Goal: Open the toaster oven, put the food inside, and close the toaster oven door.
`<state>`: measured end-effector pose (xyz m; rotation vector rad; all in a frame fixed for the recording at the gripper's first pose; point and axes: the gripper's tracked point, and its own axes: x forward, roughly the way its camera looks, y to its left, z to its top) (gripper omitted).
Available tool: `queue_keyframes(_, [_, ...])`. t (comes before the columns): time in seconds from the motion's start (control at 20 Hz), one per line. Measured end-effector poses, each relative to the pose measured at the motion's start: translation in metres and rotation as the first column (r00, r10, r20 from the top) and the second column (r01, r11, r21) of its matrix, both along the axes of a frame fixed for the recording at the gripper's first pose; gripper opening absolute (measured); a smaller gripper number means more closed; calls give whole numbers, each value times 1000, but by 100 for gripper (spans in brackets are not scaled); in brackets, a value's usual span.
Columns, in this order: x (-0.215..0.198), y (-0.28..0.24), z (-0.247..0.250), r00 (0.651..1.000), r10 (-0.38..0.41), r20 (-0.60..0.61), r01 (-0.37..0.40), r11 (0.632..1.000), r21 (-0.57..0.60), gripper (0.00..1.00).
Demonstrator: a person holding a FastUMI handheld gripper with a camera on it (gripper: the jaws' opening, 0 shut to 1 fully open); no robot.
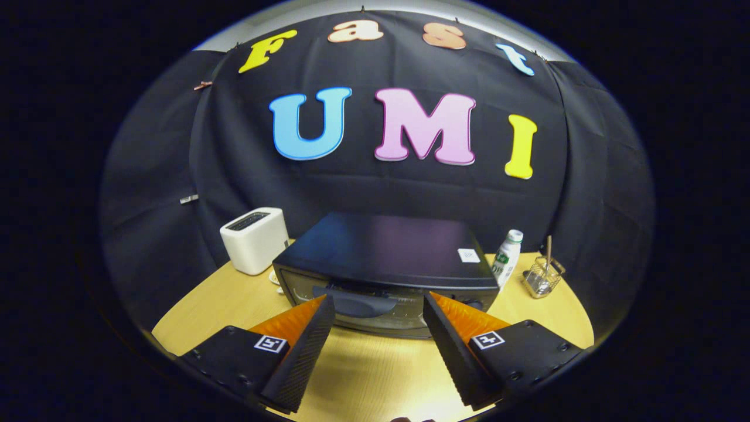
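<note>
The gripper (pixel 378 305) is released, its fingers spread wide above the desk (pixel 375 369) with nothing between them. Just ahead of the fingertips stands the toaster oven (pixel 387 264), door closed, its handle (pixel 354 305) facing the gap between the fingers. Beyond the oven's left corner stands a white toaster (pixel 255 239). To the oven's right stand a white bottle (pixel 507 258) and a wire holder (pixel 544 276).

Toaster oven (pixel 387 252): glossy dark top. Toaster (pixel 255 239): smooth matt white plastic. Table (pixel 375 375): pale wood grain. Gripper (pixel 378 305) fingers: ribbed pads, spread apart.
</note>
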<state>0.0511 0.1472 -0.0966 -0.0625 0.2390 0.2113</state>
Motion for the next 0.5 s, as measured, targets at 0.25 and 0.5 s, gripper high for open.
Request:
queue_keyframes(0.25, [-32, -72, 45, 978, -54, 200, 66, 996, -53, 98])
queue_keyframes(0.5, [-51, -125, 77, 962, -114, 246, 132, 990, -57, 98])
